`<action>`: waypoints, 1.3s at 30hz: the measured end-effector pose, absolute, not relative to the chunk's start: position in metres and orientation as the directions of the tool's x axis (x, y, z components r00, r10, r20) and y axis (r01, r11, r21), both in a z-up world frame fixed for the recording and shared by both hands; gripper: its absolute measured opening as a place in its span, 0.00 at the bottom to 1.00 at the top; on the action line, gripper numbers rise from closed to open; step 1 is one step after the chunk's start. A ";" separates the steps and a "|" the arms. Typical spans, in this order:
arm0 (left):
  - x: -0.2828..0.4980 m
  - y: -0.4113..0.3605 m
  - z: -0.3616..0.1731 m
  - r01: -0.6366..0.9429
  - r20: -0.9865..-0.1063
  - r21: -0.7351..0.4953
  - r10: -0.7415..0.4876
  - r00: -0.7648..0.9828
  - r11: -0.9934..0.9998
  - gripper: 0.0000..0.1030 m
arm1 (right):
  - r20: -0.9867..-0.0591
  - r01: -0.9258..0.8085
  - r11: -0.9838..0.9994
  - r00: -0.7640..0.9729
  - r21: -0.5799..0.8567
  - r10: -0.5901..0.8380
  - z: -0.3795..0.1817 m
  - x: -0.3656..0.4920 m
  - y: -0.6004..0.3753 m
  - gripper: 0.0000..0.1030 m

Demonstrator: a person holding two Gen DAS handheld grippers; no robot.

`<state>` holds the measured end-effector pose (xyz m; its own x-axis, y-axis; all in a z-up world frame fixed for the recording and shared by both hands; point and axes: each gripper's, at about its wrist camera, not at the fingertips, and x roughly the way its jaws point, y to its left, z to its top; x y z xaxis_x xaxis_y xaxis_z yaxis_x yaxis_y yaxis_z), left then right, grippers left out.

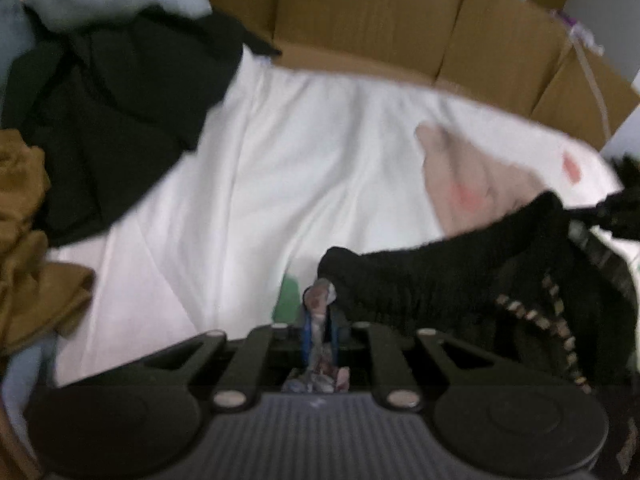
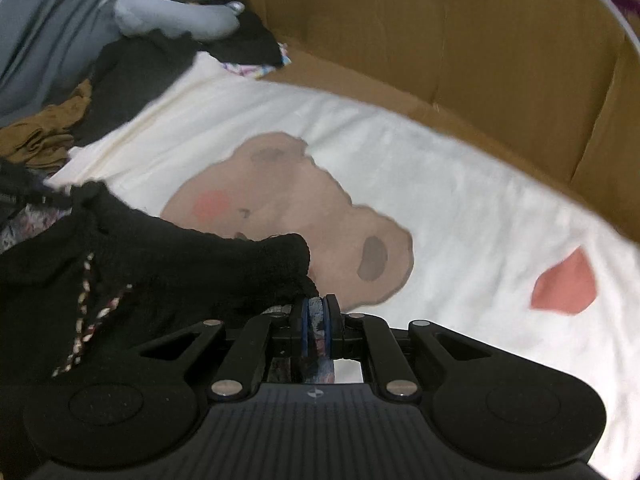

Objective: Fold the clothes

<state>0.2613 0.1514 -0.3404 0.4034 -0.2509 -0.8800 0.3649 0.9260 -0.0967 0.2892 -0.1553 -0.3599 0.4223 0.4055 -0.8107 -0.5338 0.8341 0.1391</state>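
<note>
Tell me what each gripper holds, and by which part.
Both hold the black garment: the left gripper and the right gripper each pinch its patterned lining at an edge.

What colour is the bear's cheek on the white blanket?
Pink. The bear's cheek on the white blanket shows best in the right wrist view.

I am looking at a home bedroom: bear-print white bedsheet (image 2: pixel 400 168), heaped clothes (image 1: pixel 120 120), cardboard boxes (image 1: pixel 380 12) lining the bed.
</note>
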 end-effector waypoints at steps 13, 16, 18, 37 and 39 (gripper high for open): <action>0.265 0.170 -0.349 0.282 -0.874 -0.203 -0.303 0.379 0.938 0.42 | -0.776 -0.476 0.822 0.371 0.312 0.510 -0.365 0.293 -0.185 0.42; 0.266 0.168 -0.359 0.260 -0.881 -0.245 -0.327 0.342 0.934 0.43 | -0.782 -0.482 0.811 0.342 0.331 0.522 -0.373 0.294 -0.178 0.42; 0.265 0.166 -0.365 0.247 -0.885 -0.260 -0.333 0.326 0.933 0.43 | -0.787 -0.483 0.809 0.329 0.335 0.522 -0.378 0.294 -0.173 0.42; 0.248 0.135 -0.320 0.339 -0.808 -0.192 -0.344 0.477 0.921 0.10 | -0.723 -0.456 0.873 0.542 0.175 0.428 -0.336 0.266 -0.193 0.00; 0.252 0.128 -0.313 0.345 -0.795 -0.195 -0.354 0.492 0.918 0.10 | -0.715 -0.442 0.884 0.568 0.155 0.409 -0.329 0.264 -0.198 0.00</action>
